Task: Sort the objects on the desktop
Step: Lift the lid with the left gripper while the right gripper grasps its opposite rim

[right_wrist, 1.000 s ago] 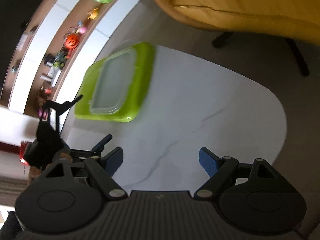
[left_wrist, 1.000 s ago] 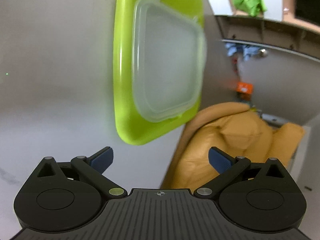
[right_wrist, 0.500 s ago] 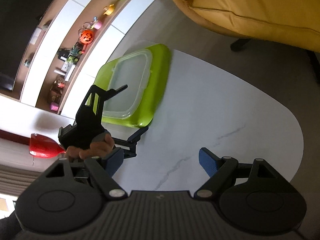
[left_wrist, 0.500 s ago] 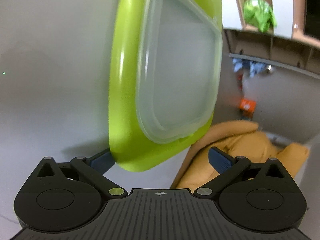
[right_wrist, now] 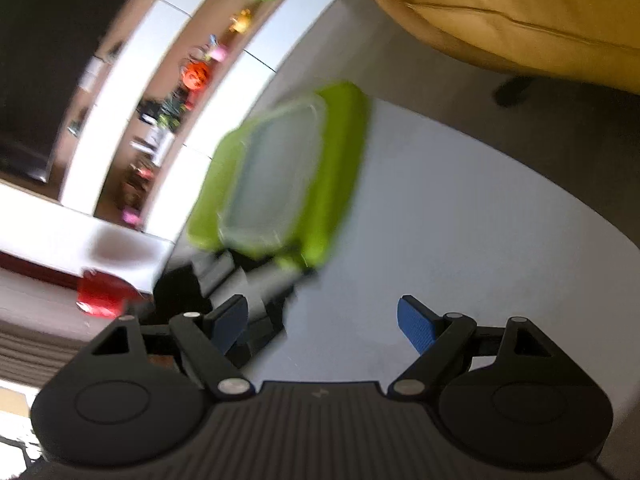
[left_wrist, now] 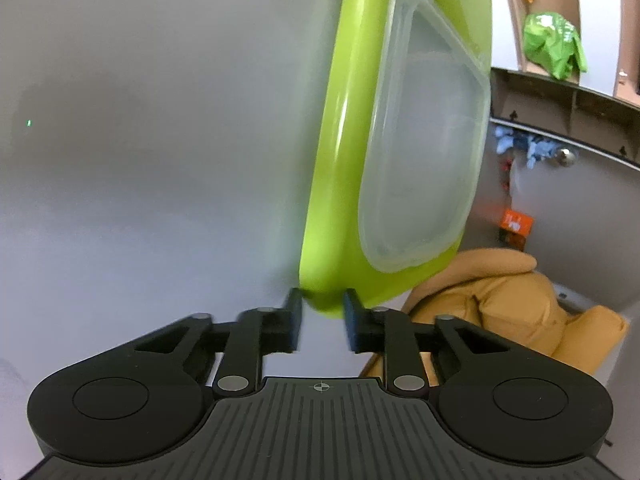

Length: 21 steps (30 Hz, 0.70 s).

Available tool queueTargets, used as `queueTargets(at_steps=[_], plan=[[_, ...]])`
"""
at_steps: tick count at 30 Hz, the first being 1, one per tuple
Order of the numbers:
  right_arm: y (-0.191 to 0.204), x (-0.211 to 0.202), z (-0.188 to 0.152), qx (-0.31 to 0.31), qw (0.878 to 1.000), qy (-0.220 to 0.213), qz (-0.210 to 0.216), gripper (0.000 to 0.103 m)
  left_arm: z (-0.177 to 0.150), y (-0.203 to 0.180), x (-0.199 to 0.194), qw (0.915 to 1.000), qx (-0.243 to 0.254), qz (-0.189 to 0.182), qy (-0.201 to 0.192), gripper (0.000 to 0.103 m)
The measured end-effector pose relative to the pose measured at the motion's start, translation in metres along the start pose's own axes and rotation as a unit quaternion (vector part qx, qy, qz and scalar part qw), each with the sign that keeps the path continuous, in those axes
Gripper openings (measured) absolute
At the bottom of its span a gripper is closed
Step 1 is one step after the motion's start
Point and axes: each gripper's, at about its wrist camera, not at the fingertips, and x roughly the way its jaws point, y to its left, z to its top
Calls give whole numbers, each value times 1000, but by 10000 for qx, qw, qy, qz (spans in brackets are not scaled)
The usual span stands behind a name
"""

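Note:
A lime-green tray (left_wrist: 344, 168) lies on the white table (left_wrist: 140, 160) with a clear plastic lid (left_wrist: 424, 160) in it. My left gripper (left_wrist: 322, 314) is shut on the tray's near rim, one finger on each side of it. The right wrist view shows the same tray (right_wrist: 332, 184) and lid (right_wrist: 272, 184), blurred, with the left gripper (right_wrist: 280, 276) at the tray's edge. My right gripper (right_wrist: 324, 324) is open and empty above the table (right_wrist: 460, 248), well short of the tray.
A yellow armchair (left_wrist: 500, 312) stands past the table's edge, also at the top of the right wrist view (right_wrist: 520, 12). Shelves with small items (right_wrist: 192, 76) line the wall. A red object (right_wrist: 100, 292) sits at left.
My left gripper moved up to the tray and closed on its near rim. The right wrist view has swung and blurred; its jaws stayed open.

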Motion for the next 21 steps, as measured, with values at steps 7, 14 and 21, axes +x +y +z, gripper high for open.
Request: queueTargets(at_steps=[7, 14, 21], plan=[[15, 53, 60, -407, 9973, -101, -604, 72, -7, 7, -4, 9973, 393, 453, 420, 3], [47, 94, 107, -1161, 9868, 403, -1053, 77, -10, -44, -44, 9797, 1648, 1139, 108, 37], [22, 90, 63, 823, 9912, 1031, 105, 71, 37, -129, -104, 9500, 2794, 1299, -518, 68]])
